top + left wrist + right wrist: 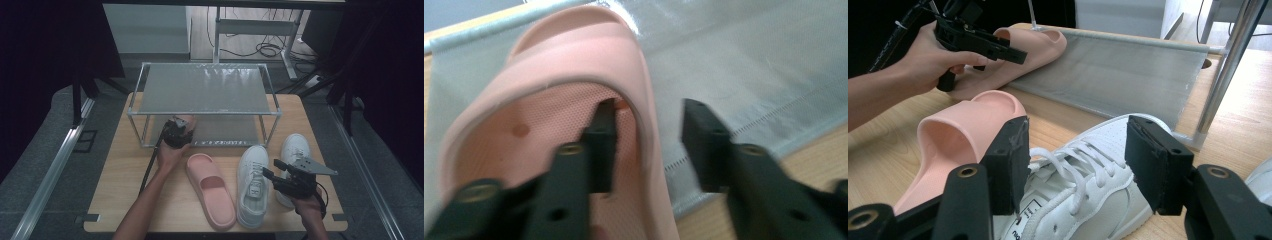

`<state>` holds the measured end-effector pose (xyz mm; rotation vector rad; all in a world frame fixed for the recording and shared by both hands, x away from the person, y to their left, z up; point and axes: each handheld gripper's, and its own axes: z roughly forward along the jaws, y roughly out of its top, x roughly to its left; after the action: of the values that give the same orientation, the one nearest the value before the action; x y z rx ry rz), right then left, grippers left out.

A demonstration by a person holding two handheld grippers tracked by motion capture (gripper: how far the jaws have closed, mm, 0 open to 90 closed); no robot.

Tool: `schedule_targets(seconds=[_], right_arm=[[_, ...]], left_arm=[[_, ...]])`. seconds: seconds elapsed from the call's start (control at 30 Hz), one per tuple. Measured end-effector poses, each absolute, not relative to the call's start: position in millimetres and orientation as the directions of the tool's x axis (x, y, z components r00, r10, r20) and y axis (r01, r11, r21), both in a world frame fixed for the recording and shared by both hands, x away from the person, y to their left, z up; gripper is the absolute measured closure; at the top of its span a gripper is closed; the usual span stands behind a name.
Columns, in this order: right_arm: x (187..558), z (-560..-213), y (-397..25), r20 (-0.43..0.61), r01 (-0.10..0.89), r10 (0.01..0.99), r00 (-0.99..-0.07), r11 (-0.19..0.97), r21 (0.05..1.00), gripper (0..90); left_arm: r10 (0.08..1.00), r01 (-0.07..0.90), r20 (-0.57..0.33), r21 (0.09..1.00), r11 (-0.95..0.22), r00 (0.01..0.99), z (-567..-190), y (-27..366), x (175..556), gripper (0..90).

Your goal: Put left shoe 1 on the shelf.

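The left tool held a pink slipper at the near left edge of the metal rack's lower shelf. In the left gripper view its jaws stood narrow around the slipper's side wall, one jaw inside the foot opening and the other outside against the mesh. In the right gripper view the slipper lay along the shelf's front edge, its toe pointing along the shelf and partly on the mesh. The left hand wrapped the tool's grip, forearm reaching up from the near edge of the tabletop, slanted toward the rack.

A second pink slipper lay on the tabletop, its long axis running from near edge toward the rack. Just beside it lay a white sneaker, lengthwise the same way, toe toward the rack, and another white sneaker on its right.

The right tool hovered over the nearer sneaker's laces, jaws wide and holding nothing. The right hand gripped it from the near right corner.
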<state>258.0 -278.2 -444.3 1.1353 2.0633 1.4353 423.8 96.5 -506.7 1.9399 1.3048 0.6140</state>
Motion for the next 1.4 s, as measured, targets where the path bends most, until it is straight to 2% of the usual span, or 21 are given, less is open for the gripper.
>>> schedule_targets(seconds=[0.03,0.13,0.2,0.23,0.37,0.47,0.5,0.63,0.8,1.0,1.4], right_arm=[[257.7,-444.1,-277.9,0.131,0.398,0.788,-0.601,0.153,0.904,43.2],[257.5,-443.9,-277.6,0.131,0.398,0.788,-0.601,0.154,0.904,43.2],[257.3,-443.8,-277.3,0.129,0.397,0.788,-0.601,0.154,0.905,43.1],[257.1,-443.7,-277.1,0.130,0.397,0.788,-0.602,0.154,0.905,43.2],[257.2,-443.9,-276.1,0.129,0.398,0.787,-0.604,0.157,0.904,43.2],[256.7,-443.6,-275.7,0.126,0.395,0.787,-0.605,0.159,0.905,43.2],[256.7,-443.6,-275.7,0.126,0.395,0.787,-0.605,0.159,0.905,43.2],[256.5,-443.4,-275.3,0.123,0.394,0.787,-0.605,0.162,0.905,43.2],[256.3,-443.4,-274.7,0.123,0.393,0.786,-0.606,0.161,0.905,43.2],[256.3,-443.9,-274.5,0.125,0.396,0.787,-0.604,0.161,0.904,43.2],[256.1,-443.1,-276.3,0.126,0.394,0.791,-0.599,0.154,0.906,43.1]], left_arm=[[0.873,0.522,0.131,0.756,-0.394,0.469,-500.1,107.3,426.2,46.7],[0.867,0.514,0.141,0.755,-0.406,0.478,-495.9,110.9,422.4,42.9],[0.868,0.516,0.116,0.763,-0.389,0.483,-492.6,113.3,416.6,40.0],[0.903,0.566,0.034,0.769,-0.297,0.427,-493.2,108.7,408.9,40.0],[0.893,0.548,0.043,0.776,-0.312,0.448,-484.4,117.4,391.3,40.4],[0.891,0.539,0.044,0.782,-0.313,0.453,-480.1,122.4,383.5,48.2],[0.890,0.535,0.042,0.786,-0.310,0.454,-478.1,125.0,379.3,48.2],[0.876,0.525,0.023,0.793,-0.309,0.482,-471.0,138.0,360.0,65.8],[0.868,0.519,0.010,0.798,-0.305,0.496,-470.0,148.4,344.2,79.1],[0.866,0.524,-0.013,0.801,-0.290,0.499,-475.0,164.2,323.7,87.1],[0.849,0.565,-0.058,0.770,-0.297,0.525,-497.9,184.5,294.8,90.0]])
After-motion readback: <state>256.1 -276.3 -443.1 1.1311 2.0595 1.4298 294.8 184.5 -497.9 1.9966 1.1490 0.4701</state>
